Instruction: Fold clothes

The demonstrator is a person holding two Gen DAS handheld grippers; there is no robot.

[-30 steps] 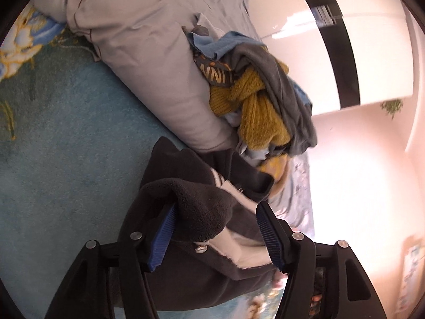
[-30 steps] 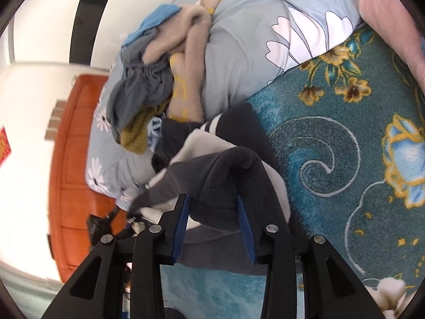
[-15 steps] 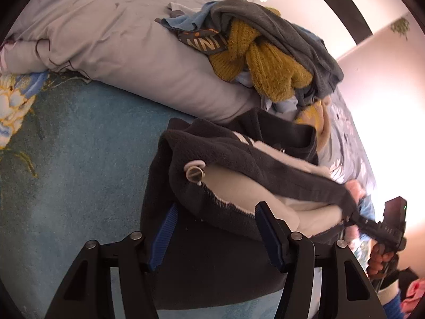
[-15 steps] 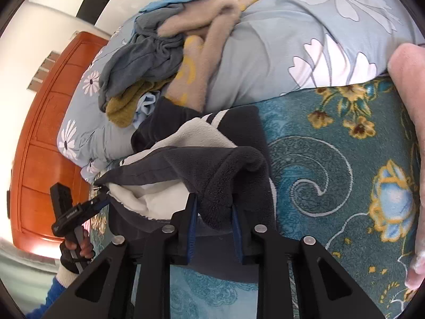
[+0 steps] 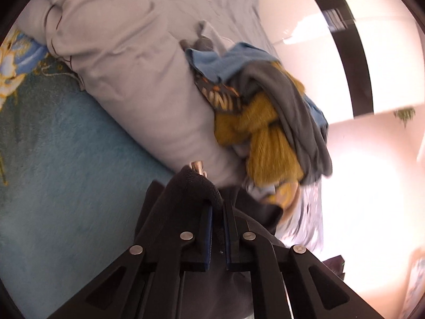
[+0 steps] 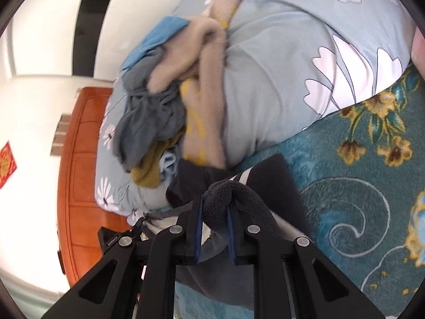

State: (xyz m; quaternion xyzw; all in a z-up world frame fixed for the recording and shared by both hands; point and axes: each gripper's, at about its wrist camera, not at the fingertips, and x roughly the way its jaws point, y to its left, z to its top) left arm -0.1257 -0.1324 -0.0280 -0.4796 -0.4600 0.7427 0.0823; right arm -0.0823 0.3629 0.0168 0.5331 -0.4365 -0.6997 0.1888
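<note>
Item: dark fleece garment [image 5: 191, 202], charcoal pile outside, pale lining showing in the right wrist view [image 6: 233, 207]. It lies on the teal blanket [image 5: 66, 172], partly lifted, directly ahead of and below both claws.

Left gripper [image 5: 217, 212]: jaws nearly together, clamped on a thick fold of the garment; a metal snap [image 5: 198, 165] sits just past the fingertips. Right gripper [image 6: 214, 212]: jaws closed on a rolled fleece edge that bulges up between them.

Handling, as we judge it: soft, limp, bulky, light to moderate in weight, not fragile. The pile should give good friction against the pads, but a fat roll can creep out of a narrow pinch. We judge the best hold is at a hem or corner, a single or double layer, rather than a bunched wad.

Surroundings: beyond the left claw, up and to the right, a heap of unfolded clothes [image 5: 265, 111] rests on a grey pillow [image 5: 138, 61]. The same heap [image 6: 164, 106] lies ahead-left of the right claw, on floral bedding [image 6: 292, 66].

Change from half a second ago: the left jaws stood wide apart over the garment; now they pinch it. The garment, then stretched between the claws, now hangs bunched at each. The right claw keeps its grip.
</note>
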